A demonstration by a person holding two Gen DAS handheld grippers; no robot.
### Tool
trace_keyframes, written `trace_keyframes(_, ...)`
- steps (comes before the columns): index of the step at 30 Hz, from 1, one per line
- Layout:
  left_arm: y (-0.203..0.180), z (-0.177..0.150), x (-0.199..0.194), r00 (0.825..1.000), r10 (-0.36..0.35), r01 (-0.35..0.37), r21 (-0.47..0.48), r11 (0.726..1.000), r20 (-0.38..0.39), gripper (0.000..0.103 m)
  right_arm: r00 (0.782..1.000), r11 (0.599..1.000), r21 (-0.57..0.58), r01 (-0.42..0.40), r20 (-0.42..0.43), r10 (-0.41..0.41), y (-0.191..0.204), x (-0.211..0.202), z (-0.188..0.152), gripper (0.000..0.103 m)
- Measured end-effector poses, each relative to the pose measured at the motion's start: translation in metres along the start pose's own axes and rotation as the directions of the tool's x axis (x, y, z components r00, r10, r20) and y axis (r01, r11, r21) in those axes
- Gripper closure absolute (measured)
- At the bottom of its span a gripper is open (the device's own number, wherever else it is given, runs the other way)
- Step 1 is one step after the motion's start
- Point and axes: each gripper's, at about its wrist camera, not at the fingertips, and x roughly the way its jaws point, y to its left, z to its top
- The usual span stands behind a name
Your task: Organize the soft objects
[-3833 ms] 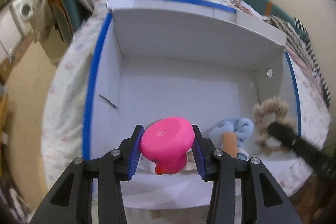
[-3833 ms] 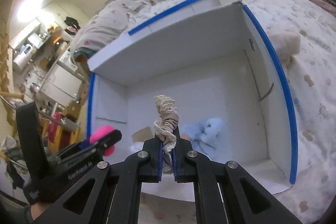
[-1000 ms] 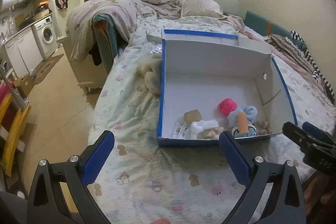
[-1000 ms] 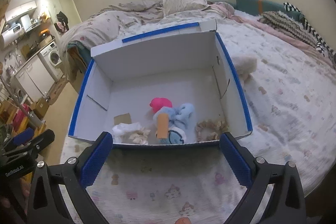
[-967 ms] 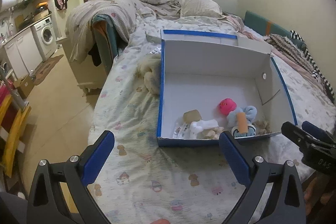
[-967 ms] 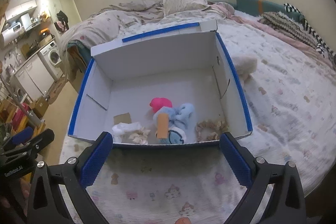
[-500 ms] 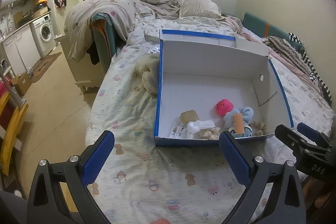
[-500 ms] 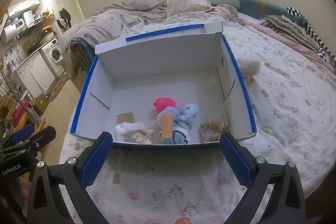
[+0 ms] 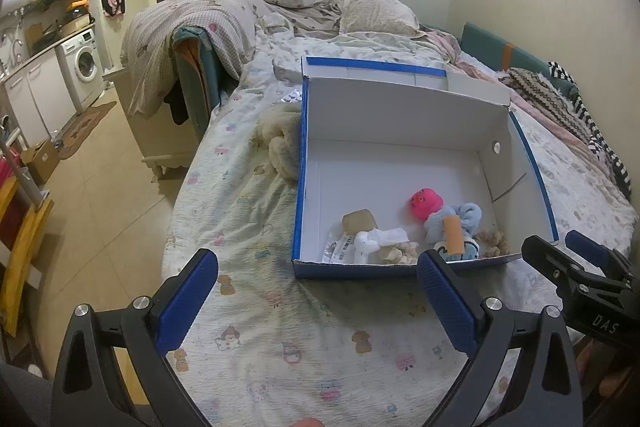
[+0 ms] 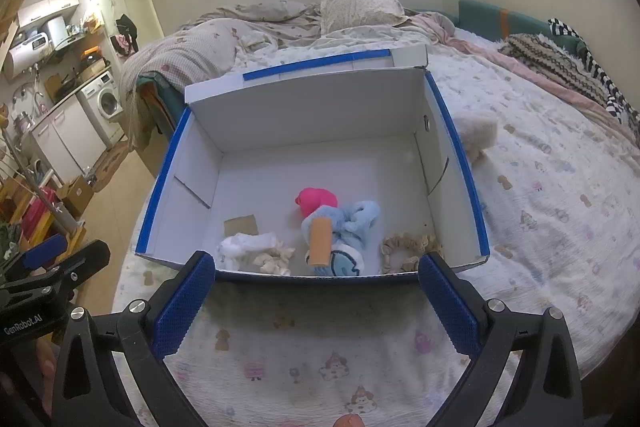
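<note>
A white cardboard box with blue edges stands open on the bed. Inside lie a pink rubber toy, a blue plush with an orange roll, a beige scrunchie, a white cloth and a tan sponge. My left gripper is open and empty, held back from the box's near wall. My right gripper is open and empty, also in front of the box.
A cream fluffy toy lies on the sheet left of the box; another fluffy piece lies right of it. Rumpled blankets and a pillow fill the far bed. The floor and a washing machine are to the left.
Both grippers released their items into the box and pulled well back from it, now open and empty. Over the last second the view has shifted only slightly.
</note>
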Motion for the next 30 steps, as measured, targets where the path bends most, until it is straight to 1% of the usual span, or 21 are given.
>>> trace_keyframes(30,-0.0019,-0.0016,-0.0017,1.0,-0.001,0.001,0.009,1.0,-0.001,0.003,1.0,1.0,-0.001,-0.008,0.009,0.008,0.0008,-0.0019,0.0061,0.0)
